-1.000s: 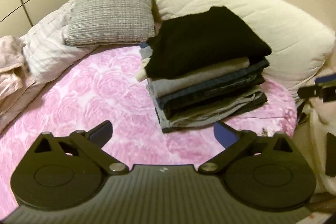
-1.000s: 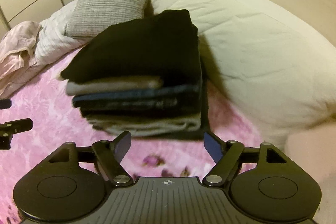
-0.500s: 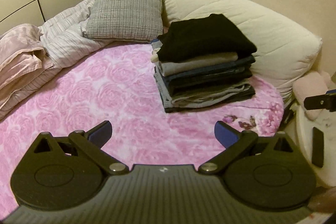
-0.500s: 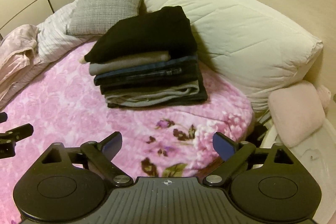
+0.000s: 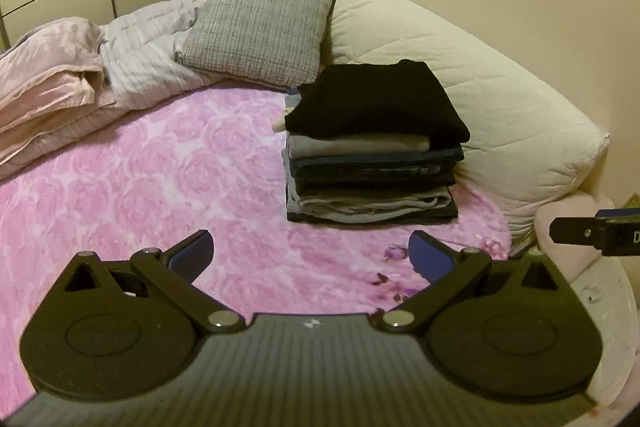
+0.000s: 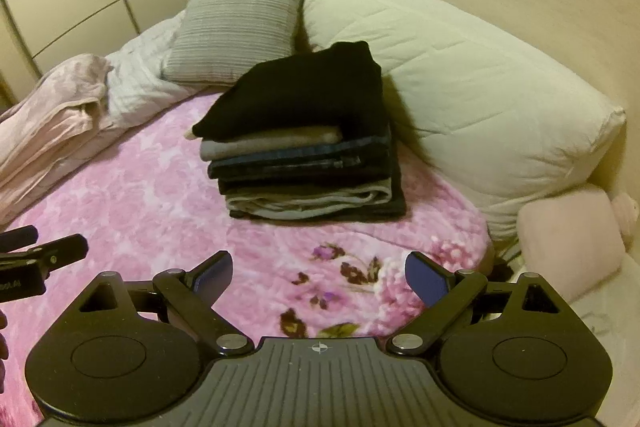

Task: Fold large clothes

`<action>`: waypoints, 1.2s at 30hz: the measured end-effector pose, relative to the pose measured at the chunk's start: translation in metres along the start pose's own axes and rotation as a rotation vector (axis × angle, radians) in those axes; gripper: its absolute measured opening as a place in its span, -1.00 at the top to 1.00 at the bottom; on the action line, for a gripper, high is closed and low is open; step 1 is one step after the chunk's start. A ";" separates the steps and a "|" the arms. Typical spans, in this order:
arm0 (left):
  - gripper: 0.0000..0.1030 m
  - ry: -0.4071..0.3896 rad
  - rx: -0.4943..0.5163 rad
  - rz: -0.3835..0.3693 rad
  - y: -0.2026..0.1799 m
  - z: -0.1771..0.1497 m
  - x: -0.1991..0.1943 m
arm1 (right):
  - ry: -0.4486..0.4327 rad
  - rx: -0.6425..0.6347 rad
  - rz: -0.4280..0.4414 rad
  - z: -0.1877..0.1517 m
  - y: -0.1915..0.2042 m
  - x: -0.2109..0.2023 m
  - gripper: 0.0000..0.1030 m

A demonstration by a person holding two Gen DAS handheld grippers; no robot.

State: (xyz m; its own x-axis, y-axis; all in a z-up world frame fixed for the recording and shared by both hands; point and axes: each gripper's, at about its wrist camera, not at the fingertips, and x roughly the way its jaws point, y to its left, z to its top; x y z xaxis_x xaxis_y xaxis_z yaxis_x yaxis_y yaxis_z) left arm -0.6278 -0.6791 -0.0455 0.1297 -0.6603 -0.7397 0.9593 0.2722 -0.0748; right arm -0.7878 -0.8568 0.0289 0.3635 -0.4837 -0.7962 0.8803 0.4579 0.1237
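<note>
**Clothes stacked on the bed, both grippers empty**

Clothes sit folded in one stack (image 5: 372, 151) on the pink rose-patterned bed cover (image 5: 132, 187), near its far right side, just in front of the long cream bolster (image 5: 480, 83). A black garment (image 6: 304, 87) lies on top, with grey, dark blue and olive layers under it. Left of the bolster a grey cushion (image 5: 260, 27) leans, and beyond it lie a striped duvet (image 5: 148, 67) and a crumpled pink blanket (image 5: 48, 67). The left gripper (image 5: 310, 255) hangs above bare cover, jaws wide apart, nothing between them. The right gripper (image 6: 318, 277) likewise holds nothing; its jaws have just been opening and stand wide.
</note>
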 end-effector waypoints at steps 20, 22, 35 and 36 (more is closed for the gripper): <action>-0.98 0.005 0.019 0.026 -0.040 -0.002 -0.041 | -0.053 0.009 0.088 0.002 -0.004 -0.037 -0.76; -0.98 0.000 0.026 0.028 -0.039 -0.002 -0.045 | -0.065 0.017 0.088 0.003 0.001 -0.043 -0.76; -0.98 0.011 -0.013 0.042 -0.026 -0.008 -0.049 | -0.098 -0.037 0.037 -0.003 0.028 -0.062 -0.76; -0.98 0.010 -0.013 0.039 -0.026 -0.007 -0.050 | -0.101 -0.043 0.032 -0.004 0.029 -0.063 -0.76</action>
State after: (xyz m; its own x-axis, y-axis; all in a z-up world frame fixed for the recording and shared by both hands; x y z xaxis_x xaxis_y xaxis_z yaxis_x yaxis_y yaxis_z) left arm -0.6615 -0.6481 -0.0116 0.1646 -0.6421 -0.7488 0.9501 0.3071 -0.0545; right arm -0.7867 -0.8104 0.0804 0.4215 -0.5401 -0.7284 0.8549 0.5047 0.1205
